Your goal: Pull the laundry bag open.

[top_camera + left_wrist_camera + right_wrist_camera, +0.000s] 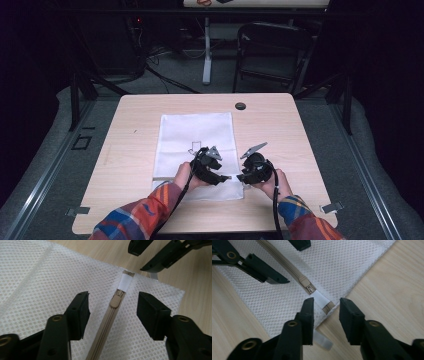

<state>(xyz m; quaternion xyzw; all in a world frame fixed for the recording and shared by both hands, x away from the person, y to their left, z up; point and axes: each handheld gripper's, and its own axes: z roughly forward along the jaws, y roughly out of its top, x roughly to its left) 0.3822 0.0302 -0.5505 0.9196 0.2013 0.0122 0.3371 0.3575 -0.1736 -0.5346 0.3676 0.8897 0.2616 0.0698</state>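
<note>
A white mesh bag [195, 135] lies flat in the middle of the wooden table [280, 130], its beige zipper along the near edge. My left gripper [112, 306] is low over the bag, open, with its jaws on either side of the zipper slider [115, 301] and clear of it. My right gripper [326, 307] faces it from the bag's corner, also open. The white tab [322, 300] at the zipper's end lies between its jaws, and the pads do not press on it. In the high view the left gripper [227, 177] and right gripper [240, 176] nearly meet tip to tip.
A black round cap [240, 106] sits in the table top near the far edge. A dark folding chair [270, 50] and a table leg stand beyond the table. A small clear strip [322, 340] lies on the wood beside the bag's corner.
</note>
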